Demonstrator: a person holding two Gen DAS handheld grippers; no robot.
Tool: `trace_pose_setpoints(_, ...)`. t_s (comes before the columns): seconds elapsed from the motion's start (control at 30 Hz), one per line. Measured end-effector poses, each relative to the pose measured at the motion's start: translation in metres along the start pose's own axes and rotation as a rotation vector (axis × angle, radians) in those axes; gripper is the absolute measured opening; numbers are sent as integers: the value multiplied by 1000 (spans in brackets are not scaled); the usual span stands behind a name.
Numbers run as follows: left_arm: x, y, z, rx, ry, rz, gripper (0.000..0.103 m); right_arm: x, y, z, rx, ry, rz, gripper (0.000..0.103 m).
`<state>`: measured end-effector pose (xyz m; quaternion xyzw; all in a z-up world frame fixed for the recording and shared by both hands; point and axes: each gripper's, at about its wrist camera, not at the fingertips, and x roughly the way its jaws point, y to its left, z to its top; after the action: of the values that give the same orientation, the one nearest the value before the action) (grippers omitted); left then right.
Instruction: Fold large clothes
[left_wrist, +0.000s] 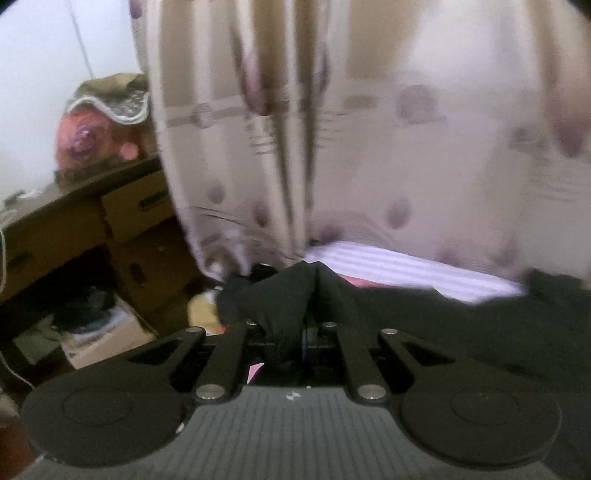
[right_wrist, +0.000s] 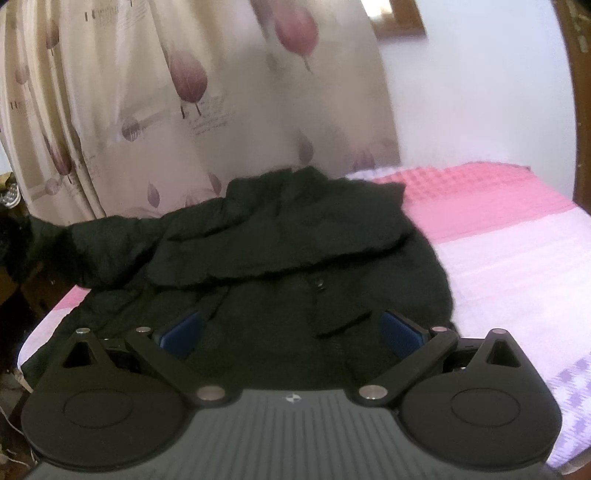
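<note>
A large black garment (right_wrist: 295, 240) lies on the bed, its top part folded over and one sleeve (right_wrist: 92, 236) stretched to the left past the bed edge. My right gripper (right_wrist: 291, 328) is open, blue pads (right_wrist: 181, 328) wide apart just above the garment's near part. My left gripper (left_wrist: 310, 295) is shut on a bunched piece of the black garment (left_wrist: 291, 291), which drapes over the fingers and runs off to the right (left_wrist: 480, 325). The left fingertips are hidden by the cloth.
The bed has a pink and lilac striped cover (right_wrist: 498, 229). A beige flowered curtain (left_wrist: 332, 129) hangs close behind the bed. Left of the bed stand a dark desk with cardboard boxes (left_wrist: 136, 206) and clutter on the floor. A dark wooden frame (right_wrist: 580, 110) stands at right.
</note>
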<state>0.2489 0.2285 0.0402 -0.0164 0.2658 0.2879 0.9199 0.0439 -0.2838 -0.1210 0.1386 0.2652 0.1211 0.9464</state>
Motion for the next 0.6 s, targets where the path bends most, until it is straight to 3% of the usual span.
trace_pose_setpoints(0.1,52,-4,9,1,10,81,14,16,9,1,-21,34,7,103)
trace_pose_setpoints(0.17,78,-1,6,-13,6,109,22,27,19,5,-50,53,21,103)
trace_pose_setpoints(0.3,115,3,-5,-14,49,150,28,48,49,18,-142,49,75,103)
trace_pose_setpoints(0.4,117,10,-13,-38,60,155,51,62,72,29,-215,28,124,103)
trace_pose_setpoints(0.43,114,10,-15,-42,49,175,87,71,82,32,-250,21,145,103)
trace_pose_setpoints(0.47,105,10,-18,-43,-3,218,101,78,89,35,-279,18,156,103)
trace_pose_setpoints(0.53,81,4,-27,-8,-172,271,103,99,109,38,-363,9,182,103)
trace_pose_setpoints(0.6,65,-2,-30,45,-243,242,103,121,126,39,-449,15,188,103)
